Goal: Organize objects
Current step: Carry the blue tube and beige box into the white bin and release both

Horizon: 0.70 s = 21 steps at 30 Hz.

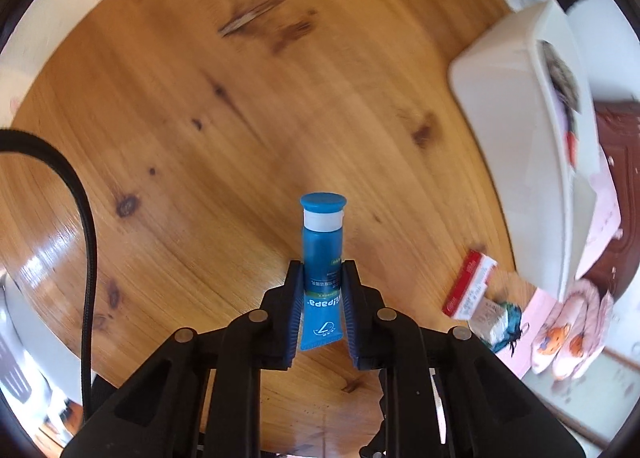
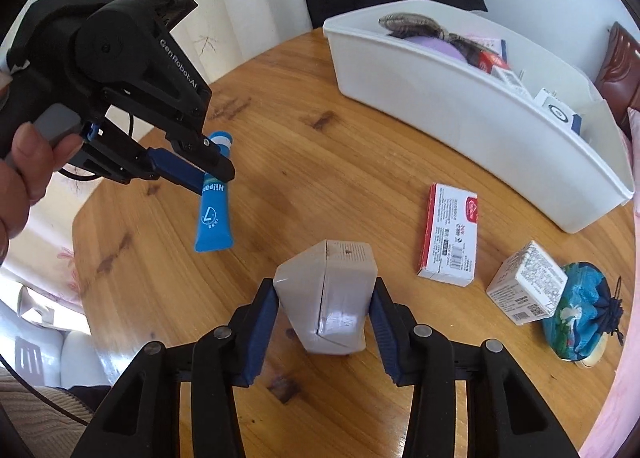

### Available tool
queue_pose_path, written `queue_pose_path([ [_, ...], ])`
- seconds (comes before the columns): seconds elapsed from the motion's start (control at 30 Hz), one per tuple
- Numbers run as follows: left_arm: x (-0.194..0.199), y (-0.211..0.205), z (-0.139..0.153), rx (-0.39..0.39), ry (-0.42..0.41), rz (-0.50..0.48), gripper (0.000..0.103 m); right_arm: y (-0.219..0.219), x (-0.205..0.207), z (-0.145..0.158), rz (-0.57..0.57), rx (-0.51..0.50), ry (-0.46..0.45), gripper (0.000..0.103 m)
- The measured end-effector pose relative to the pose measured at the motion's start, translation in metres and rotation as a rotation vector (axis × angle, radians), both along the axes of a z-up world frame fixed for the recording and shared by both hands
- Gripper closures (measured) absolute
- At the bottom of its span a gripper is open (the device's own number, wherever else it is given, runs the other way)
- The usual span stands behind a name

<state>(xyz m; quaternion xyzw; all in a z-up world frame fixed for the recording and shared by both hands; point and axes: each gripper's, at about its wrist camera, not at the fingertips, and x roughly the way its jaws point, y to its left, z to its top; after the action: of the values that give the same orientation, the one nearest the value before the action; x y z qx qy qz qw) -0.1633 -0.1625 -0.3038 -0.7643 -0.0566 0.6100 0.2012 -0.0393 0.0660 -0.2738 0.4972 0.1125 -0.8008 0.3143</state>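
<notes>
My left gripper [image 1: 322,278] is shut on a blue tube [image 1: 322,242] with a blue cap, held above the round wooden table [image 1: 200,118]. The right wrist view shows that gripper [image 2: 212,168] at the left with the tube [image 2: 213,214] hanging from it. My right gripper [image 2: 325,298] is shut on a grey angular plastic device [image 2: 328,294], above the table [image 2: 320,162]. A long white bin [image 2: 472,126] holding several items stands at the back right; it also shows in the left wrist view [image 1: 516,138].
On the table lie a red-and-white box [image 2: 450,236], a small white printed box [image 2: 526,284] and a blue-green drawstring pouch [image 2: 580,312]. The red box [image 1: 468,284] shows in the left wrist view. A black cable [image 1: 86,258] hangs at the left.
</notes>
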Motion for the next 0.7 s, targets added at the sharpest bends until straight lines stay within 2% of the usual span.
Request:
queue_pose_path([
  [0.1,0.002,0.005,0.016,0.022,0.027,-0.059,0.083,0.009,0.000,0.015,-0.038,-0.033,0.021,0.057],
  [0.33,0.000,0.033,0.071,0.107,0.105,-0.223,0.083,0.018,-0.058,0.074,-0.179,-0.130,0.082,0.057],
  [0.5,-0.011,0.080,0.117,0.162,0.224,-0.366,0.083,0.039,-0.096,0.121,-0.295,-0.183,0.130,0.057],
  [0.57,-0.020,0.113,0.143,0.179,0.292,-0.423,0.083,0.048,-0.107,0.138,-0.339,-0.200,0.147,0.057],
  [0.6,-0.015,0.136,0.144,0.186,0.335,-0.452,0.083,0.053,-0.112,0.145,-0.360,-0.207,0.154,0.057],
  [0.7,-0.026,0.155,0.174,0.207,0.419,-0.526,0.083,0.065,-0.135,0.165,-0.439,-0.223,0.172,0.057],
])
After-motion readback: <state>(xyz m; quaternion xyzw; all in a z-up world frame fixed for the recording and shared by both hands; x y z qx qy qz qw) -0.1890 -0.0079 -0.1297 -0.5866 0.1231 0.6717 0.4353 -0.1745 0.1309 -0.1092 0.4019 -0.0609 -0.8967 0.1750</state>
